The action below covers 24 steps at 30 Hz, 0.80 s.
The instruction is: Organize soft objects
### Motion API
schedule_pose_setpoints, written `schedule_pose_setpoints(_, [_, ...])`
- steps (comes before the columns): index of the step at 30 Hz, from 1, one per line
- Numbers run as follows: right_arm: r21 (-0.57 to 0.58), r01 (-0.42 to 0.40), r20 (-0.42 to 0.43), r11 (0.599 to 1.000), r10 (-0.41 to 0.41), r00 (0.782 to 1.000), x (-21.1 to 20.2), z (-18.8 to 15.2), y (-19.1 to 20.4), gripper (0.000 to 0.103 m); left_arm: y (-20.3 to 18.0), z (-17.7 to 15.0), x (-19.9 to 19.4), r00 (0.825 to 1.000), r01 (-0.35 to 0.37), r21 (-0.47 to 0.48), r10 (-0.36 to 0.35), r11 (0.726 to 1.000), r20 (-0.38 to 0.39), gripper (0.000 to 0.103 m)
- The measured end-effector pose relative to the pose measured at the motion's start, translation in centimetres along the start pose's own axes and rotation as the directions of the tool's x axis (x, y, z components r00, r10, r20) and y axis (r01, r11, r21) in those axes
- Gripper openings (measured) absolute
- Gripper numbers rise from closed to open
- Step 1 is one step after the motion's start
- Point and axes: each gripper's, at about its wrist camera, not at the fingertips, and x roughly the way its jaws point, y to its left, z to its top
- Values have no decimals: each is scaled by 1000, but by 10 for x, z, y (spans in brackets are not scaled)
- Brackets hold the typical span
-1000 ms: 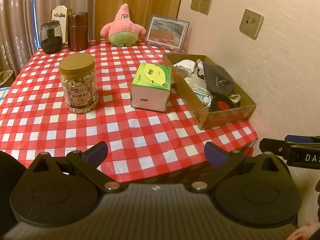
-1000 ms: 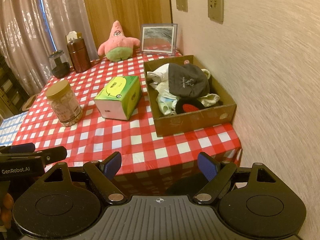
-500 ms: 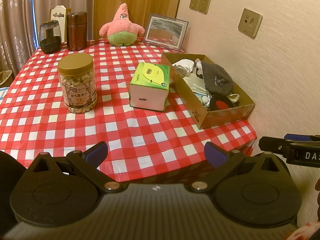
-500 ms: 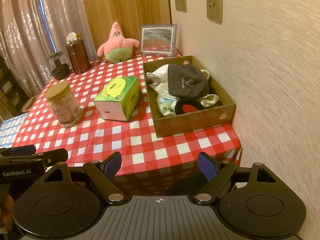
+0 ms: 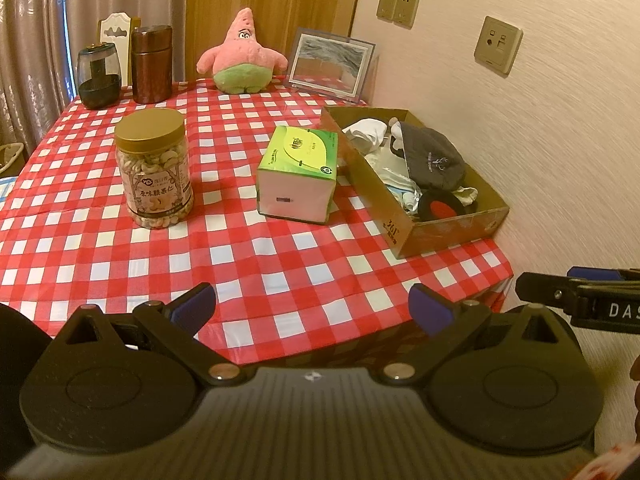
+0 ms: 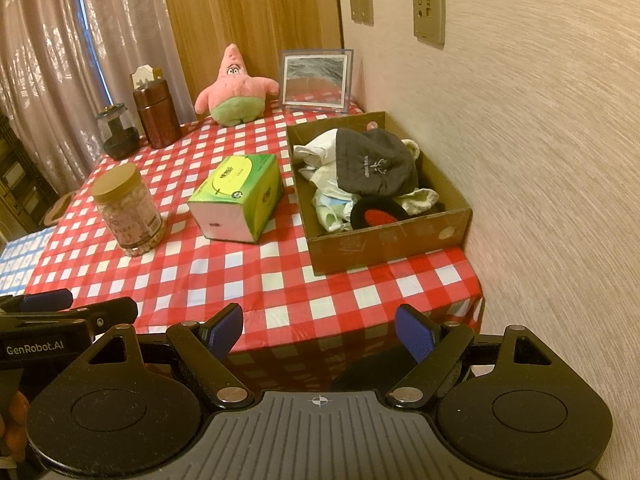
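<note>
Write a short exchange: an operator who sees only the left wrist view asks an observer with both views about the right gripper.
Operator: Is the right gripper holding anything? I see only one finger of it.
Observer: No. The right gripper is open, with nothing between its fingers.
Operator: What lies ahead of it?
Observer: The cardboard box of soft things, ahead and slightly to its right, across the near corner of the table.

Red-and-white checked tablecloth (image 5: 280, 272), pink-and-green plush star (image 5: 241, 56), green tissue box (image 6: 236, 196).
</note>
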Motion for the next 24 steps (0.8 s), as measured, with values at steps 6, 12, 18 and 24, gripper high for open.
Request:
schedule_pose_setpoints(6, [0, 1, 2, 1000, -1, 1000, 0, 0, 0, 83, 0, 0, 0, 1000, 0, 0, 0, 1000, 0, 102])
schedule_pose_setpoints(12, [0, 1, 1, 1000, -1, 1000, 0, 0, 0, 83, -2, 0, 0, 1000, 1, 1, -1, 1000, 0, 102])
schedule_pose_setpoints(18, [0, 0, 2, 1000, 0, 1000, -1, 0, 0, 83, -3, 0, 1, 1000, 1, 1, -1, 1000, 0, 102])
schedule_pose_setpoints(24, [1, 1, 1, 1000, -1, 1000, 0, 0, 0, 83, -4, 0, -1, 1000, 12, 13, -13, 1000, 12, 102])
